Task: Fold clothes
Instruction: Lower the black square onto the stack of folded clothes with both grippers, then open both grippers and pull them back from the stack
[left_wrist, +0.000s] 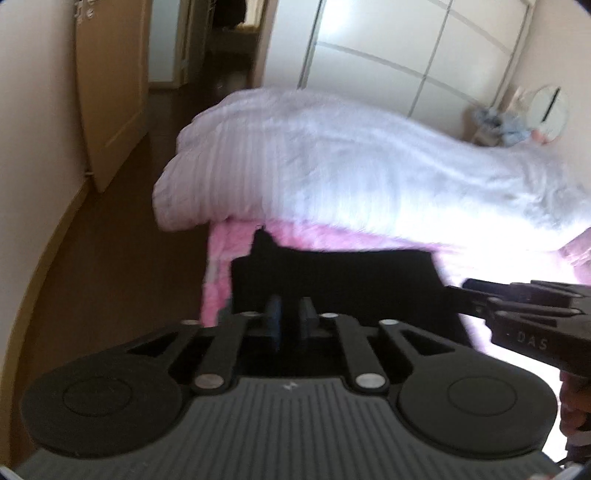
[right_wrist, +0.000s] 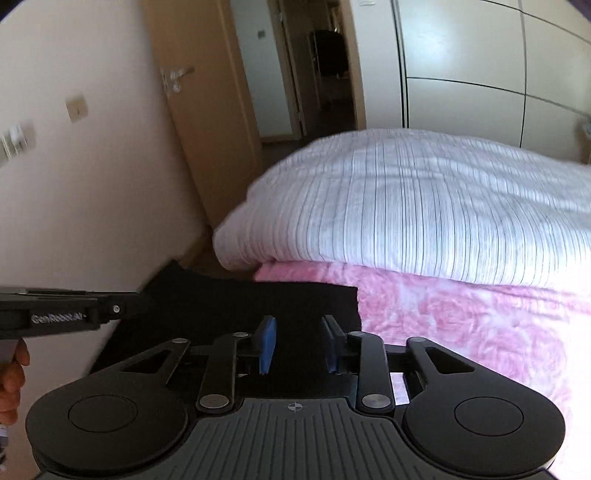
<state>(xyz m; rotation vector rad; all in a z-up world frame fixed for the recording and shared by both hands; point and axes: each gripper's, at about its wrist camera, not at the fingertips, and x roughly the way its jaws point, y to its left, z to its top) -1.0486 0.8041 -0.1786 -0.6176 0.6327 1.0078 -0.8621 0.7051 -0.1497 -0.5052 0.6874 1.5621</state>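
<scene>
On pink bedspread (right_wrist: 461, 325), flat black garment (right_wrist: 258, 306), seemingly pinched by narrow left tool (left_wrist: 290, 321); right tool (right_wrist: 297, 345) ajar.

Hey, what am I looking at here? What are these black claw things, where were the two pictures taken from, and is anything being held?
There is no robot. A person holds a gripper in each hand, each carrying a camera. One picture looks out from the left gripper, the other from the right gripper. On the bed lie a pink blanket, a striped duvet and a black garment. The left gripper is shut, apparently pinching the garment's edge. The right one's fingers stand apart over it, gripping nothing.
</scene>
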